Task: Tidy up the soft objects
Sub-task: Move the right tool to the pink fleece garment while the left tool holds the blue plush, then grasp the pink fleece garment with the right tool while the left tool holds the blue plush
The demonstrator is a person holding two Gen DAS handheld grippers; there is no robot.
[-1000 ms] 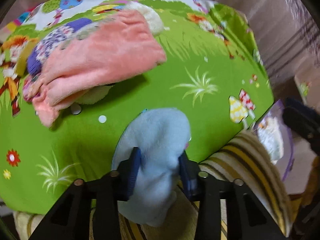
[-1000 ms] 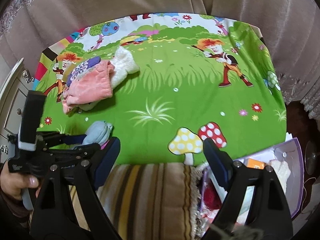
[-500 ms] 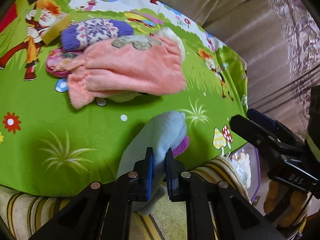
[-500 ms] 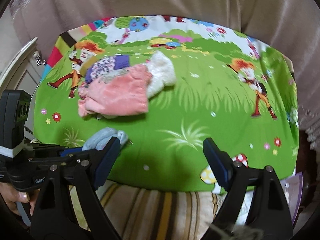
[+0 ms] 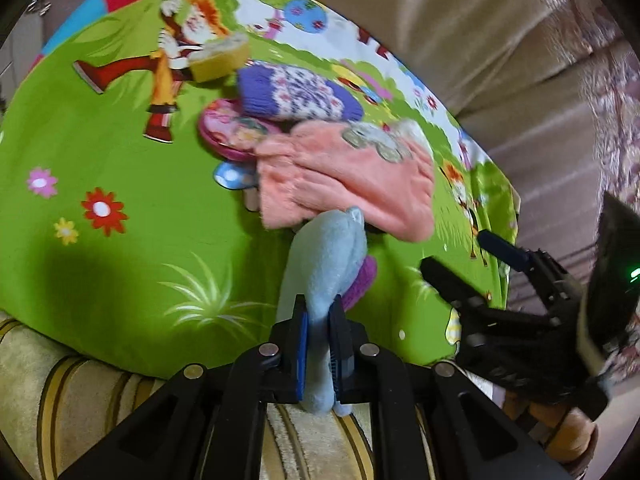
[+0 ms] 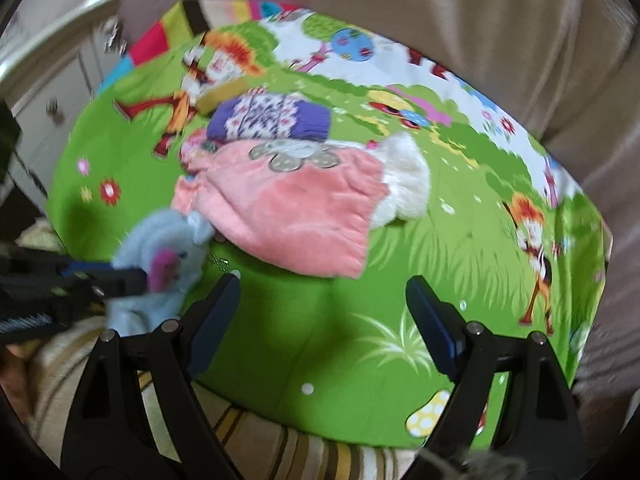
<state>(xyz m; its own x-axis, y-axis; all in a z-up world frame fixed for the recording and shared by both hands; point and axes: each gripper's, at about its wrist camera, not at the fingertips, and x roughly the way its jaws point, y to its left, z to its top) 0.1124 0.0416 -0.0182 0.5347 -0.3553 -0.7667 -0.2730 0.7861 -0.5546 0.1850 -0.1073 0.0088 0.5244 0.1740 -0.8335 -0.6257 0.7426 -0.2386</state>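
Observation:
My left gripper [image 5: 319, 312] is shut on a light blue plush toy [image 5: 324, 256] with a purple patch, held just above the green cartoon sheet [image 5: 100, 152] near a pile of soft things. The toy also shows in the right wrist view [image 6: 160, 252]. The pile holds a pink fleece cloth [image 5: 348, 180], a purple patterned knit piece [image 5: 296, 96], a pink round item [image 5: 232, 132] and a white fluffy piece [image 6: 404, 184]. My right gripper [image 6: 324, 312] is open and empty, hovering over the sheet in front of the pink cloth [image 6: 288, 208]. It also shows in the left wrist view [image 5: 464, 264].
A yellow sponge [image 5: 220, 60] lies on the sheet behind the pile. A striped beige cushion [image 5: 60, 392] runs along the near edge. Beige curtains [image 6: 480, 20] hang behind. A white cabinet [image 6: 44, 92] stands at the far left.
My left gripper has carried the blue plush forward, up to the pink cloth's edge. My right gripper has swung left toward the pile.

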